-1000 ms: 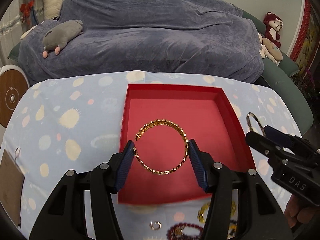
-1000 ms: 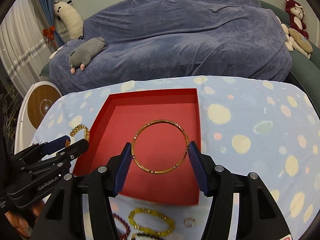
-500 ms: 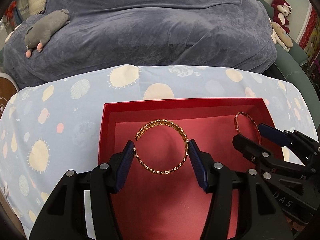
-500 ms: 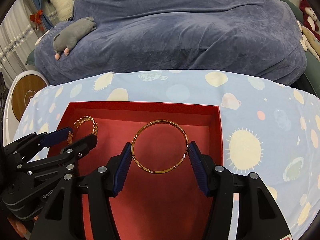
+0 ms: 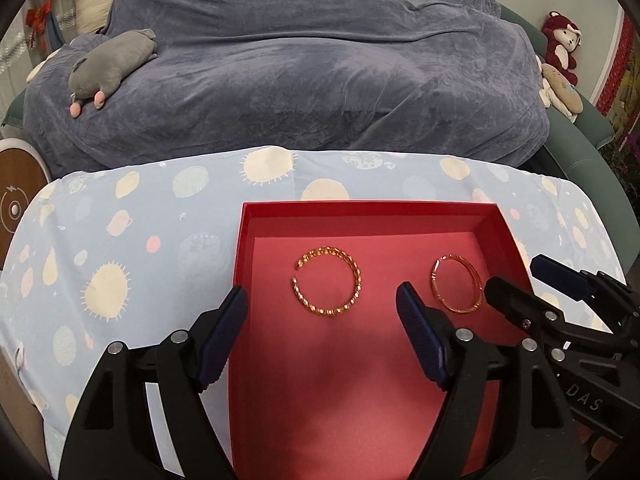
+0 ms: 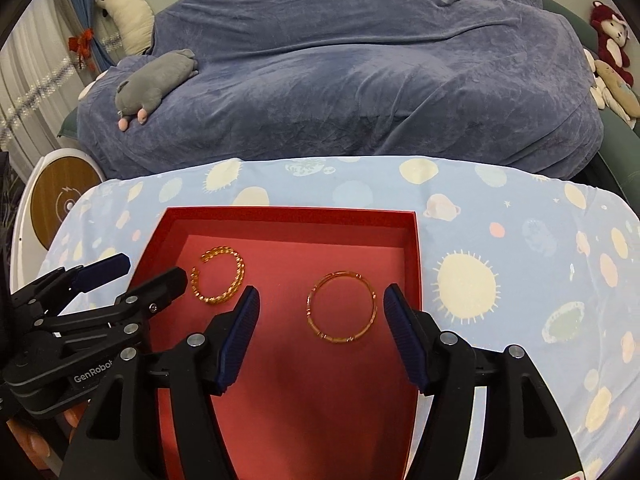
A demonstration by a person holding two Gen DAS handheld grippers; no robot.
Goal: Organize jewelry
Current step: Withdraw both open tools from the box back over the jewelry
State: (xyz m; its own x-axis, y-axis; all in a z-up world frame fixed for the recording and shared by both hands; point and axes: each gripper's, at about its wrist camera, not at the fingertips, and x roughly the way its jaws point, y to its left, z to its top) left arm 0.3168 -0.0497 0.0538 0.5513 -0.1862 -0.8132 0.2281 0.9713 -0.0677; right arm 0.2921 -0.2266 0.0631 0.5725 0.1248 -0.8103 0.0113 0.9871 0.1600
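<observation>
A red tray (image 5: 496, 224) (image 6: 414, 248) sits on the spotted blue cloth. A gold chain cuff bracelet (image 5: 327, 281) (image 6: 219, 279) lies on the tray floor at its left. A thin gold bangle (image 5: 456, 289) (image 6: 342, 307) lies on the floor at its right. My left gripper (image 5: 322, 300) is open and empty, just behind the cuff; it also shows in the right wrist view (image 6: 154, 270). My right gripper (image 6: 320, 304) is open and empty, its fingers on either side of the bangle; it also shows in the left wrist view (image 5: 520, 284).
The table with the blue spotted cloth (image 5: 120, 248) ends at a sofa under a dark blue blanket (image 5: 320, 80). A grey plush toy (image 5: 112, 68) lies on it. A round wooden-topped object (image 6: 66, 200) stands at the left.
Both grippers opened and let go of their bracelets, which now lie on the tray floor. Both grippers have drawn back slightly from the tray's far wall.
</observation>
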